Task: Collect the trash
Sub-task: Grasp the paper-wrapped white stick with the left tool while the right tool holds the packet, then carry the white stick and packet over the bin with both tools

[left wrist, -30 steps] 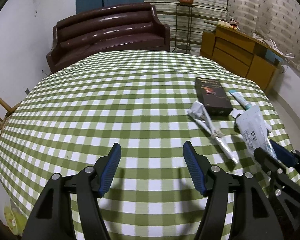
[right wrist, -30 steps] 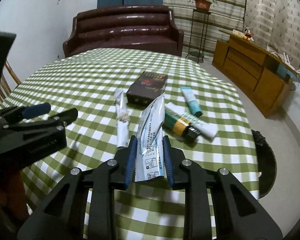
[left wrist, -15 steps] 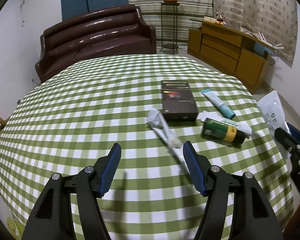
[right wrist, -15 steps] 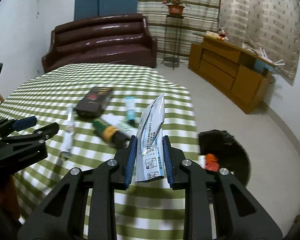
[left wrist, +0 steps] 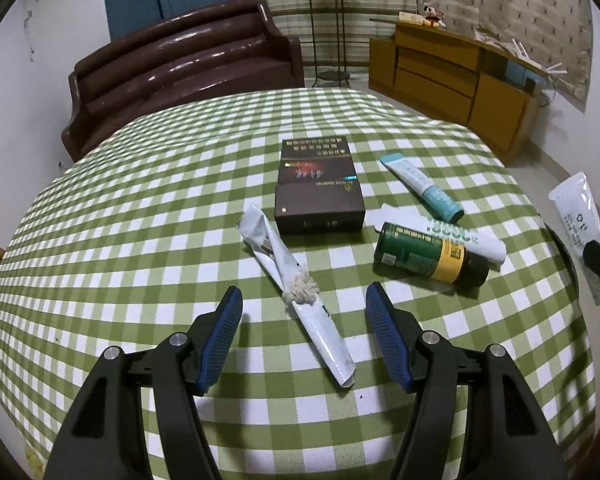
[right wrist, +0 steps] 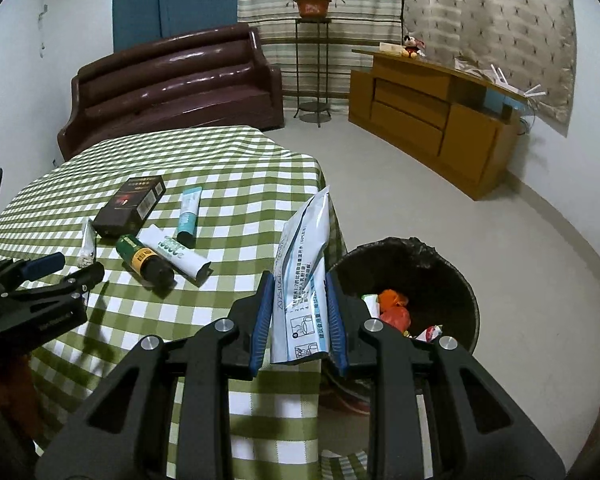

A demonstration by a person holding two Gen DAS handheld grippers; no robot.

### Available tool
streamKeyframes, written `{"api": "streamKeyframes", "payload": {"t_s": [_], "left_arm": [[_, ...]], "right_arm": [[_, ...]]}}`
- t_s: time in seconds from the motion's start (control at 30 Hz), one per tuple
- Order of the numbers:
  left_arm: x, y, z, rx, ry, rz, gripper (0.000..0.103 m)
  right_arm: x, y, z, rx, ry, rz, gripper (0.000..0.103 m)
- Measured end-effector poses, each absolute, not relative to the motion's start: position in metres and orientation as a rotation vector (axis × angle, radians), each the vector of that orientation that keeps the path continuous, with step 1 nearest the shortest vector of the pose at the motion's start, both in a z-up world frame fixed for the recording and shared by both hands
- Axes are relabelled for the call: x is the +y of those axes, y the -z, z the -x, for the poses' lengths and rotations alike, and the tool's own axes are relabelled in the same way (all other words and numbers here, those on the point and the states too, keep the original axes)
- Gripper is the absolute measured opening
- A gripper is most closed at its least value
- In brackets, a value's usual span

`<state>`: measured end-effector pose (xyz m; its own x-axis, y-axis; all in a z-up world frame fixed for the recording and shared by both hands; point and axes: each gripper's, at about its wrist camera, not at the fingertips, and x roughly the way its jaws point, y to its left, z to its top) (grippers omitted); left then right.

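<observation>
My right gripper point(right wrist: 299, 314) is shut on a white and blue foil packet point(right wrist: 304, 276) and holds it upright at the table's right edge, next to a black-lined trash bin point(right wrist: 456, 280) on the floor. The packet also shows in the left wrist view point(left wrist: 578, 220). My left gripper point(left wrist: 300, 336) is open and empty over the table, with a crumpled grey wrapper point(left wrist: 296, 292) lying between its fingers. Beyond it lie a dark box point(left wrist: 318, 194), a green and yellow bottle point(left wrist: 424, 254), a white tube point(left wrist: 460, 234) and a teal tube point(left wrist: 420, 186).
The round table has a green checked cloth point(left wrist: 140, 216). The bin holds red and orange scraps point(right wrist: 394, 308). A brown sofa point(left wrist: 180, 72) stands behind the table and a wooden cabinet point(right wrist: 432, 116) by the right wall. Bare floor point(right wrist: 380, 184) lies past the bin.
My right gripper has swung right with the packet, from over the table to its edge beside the bin. My left gripper has moved toward the trash, so the grey wrapper now lies between its fingers.
</observation>
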<state>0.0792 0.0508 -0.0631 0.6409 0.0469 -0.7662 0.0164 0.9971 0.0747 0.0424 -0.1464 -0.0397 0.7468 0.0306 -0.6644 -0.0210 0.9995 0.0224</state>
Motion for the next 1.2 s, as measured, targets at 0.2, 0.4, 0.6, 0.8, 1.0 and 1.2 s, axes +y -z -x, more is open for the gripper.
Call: {"api": "streamKeyframes", "payload": {"t_s": [0.2,0.4,0.6,0.8,1.0,1.2], "left_arm": [[0.05,0.066,-0.08,0.887,0.004,-0.079,0.044],[0.049,0.067,-0.078,0.884,0.031,-0.075,0.028],[0.049,0.067,-0.074,0.873,0.027,-0.081,0.023],[0.052,0.065,-0.071,0.868,0.023,-0.079,0.019],[0.06,0.062,-0.061,0.865,0.013,-0.066,0.018],[0.067,0.051,-0.049,0.837,0.008,-0.051,0.018]], "right_arm": [[-0.145,0.043,-0.043,0.734,-0.028,-0.016,0.026],[-0.146,0.043,-0.042,0.734,-0.029,-0.016,0.026],[-0.145,0.043,-0.042,0.734,-0.028,-0.017,0.026],[-0.145,0.044,-0.042,0.734,-0.031,-0.015,0.026],[-0.145,0.044,-0.043,0.732,-0.031,-0.015,0.026],[-0.144,0.043,-0.042,0.722,-0.029,-0.02,0.026]]}}
